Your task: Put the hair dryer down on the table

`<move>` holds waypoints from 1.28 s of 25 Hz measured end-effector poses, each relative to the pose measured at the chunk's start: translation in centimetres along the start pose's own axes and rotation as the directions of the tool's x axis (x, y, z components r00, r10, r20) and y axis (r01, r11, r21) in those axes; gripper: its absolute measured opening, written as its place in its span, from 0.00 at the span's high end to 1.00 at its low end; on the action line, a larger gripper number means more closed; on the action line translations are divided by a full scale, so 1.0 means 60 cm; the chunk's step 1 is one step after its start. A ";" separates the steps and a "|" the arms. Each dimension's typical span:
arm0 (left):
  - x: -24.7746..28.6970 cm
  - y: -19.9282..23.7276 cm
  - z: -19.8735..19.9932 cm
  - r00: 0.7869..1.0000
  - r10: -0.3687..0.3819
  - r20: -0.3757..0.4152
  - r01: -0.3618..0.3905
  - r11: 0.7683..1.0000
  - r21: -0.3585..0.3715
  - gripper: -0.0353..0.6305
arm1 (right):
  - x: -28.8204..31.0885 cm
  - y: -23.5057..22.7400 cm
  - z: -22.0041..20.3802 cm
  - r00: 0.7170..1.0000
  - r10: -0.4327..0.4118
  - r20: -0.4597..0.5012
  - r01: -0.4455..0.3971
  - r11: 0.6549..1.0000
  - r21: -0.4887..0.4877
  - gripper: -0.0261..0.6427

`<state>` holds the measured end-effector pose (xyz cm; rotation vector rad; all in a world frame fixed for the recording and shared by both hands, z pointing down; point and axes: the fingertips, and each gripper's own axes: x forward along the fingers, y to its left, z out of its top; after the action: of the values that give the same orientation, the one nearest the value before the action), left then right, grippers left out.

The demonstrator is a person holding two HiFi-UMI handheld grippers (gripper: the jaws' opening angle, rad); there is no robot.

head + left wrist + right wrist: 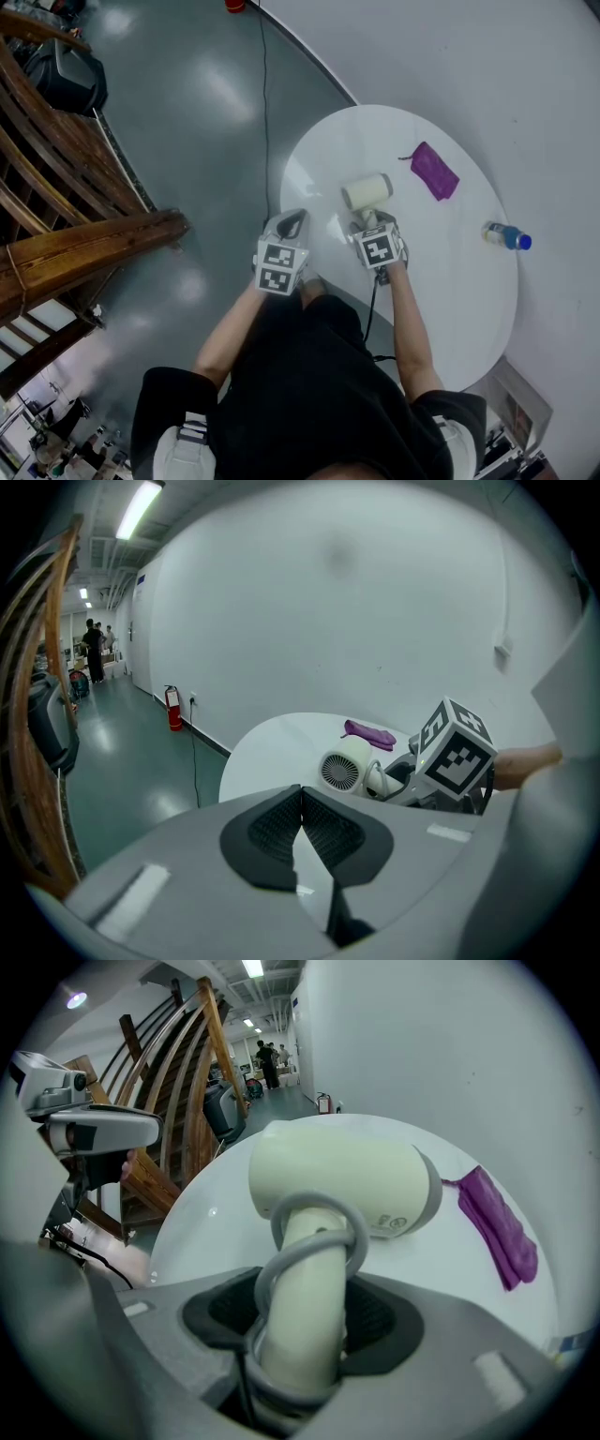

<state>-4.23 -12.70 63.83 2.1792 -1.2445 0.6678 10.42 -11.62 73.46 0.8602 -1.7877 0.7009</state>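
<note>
Cream plastic, one hair dryer (342,1190) hangs over the near side of the round white table (450,300), its handle clamped between the jaws of our right gripper (373,225). Our views cannot settle whether its barrel already touches the top.

The grey cord (314,1241) is looped round the handle inside the grip. We judge the shell rigid and smooth, likely a little slick against the pads, and probably top-heavy, with the motor housing riding above the hold. The handle, low and near the cord wrap, looks the sensible place to keep hold of it. The rear grille is best spared a knock (hard plastic can crack on a hard table).

Our left gripper (291,225) waits beside it over the table edge, jaws pressed together with nothing between them.

By our count:
- one hair dryer
- one purple cloth (434,170), well apart on the far side
- one small bottle (507,236) with a blue cap, lying near the right rim
- two grippers
- one table
</note>
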 end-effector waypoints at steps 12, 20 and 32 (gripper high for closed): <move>-0.011 -0.005 -0.007 1.000 -0.004 -0.001 0.004 1.000 0.002 0.94 | -0.001 0.004 -0.005 1.000 0.010 0.026 -0.011 0.999 0.033 0.58; -0.020 -0.010 -0.005 1.000 -0.011 0.007 0.011 1.000 0.009 0.94 | -0.008 0.009 -0.006 1.000 0.007 0.028 -0.008 0.999 0.039 0.58; -0.035 -0.012 -0.004 1.000 -0.007 0.018 0.007 1.000 0.012 0.94 | -0.035 0.008 -0.002 0.998 -0.017 0.063 0.014 0.999 0.047 0.58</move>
<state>-4.55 -10.94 62.50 2.2032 -1.2447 0.6558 10.62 -10.78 71.50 0.9360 -1.8248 0.7149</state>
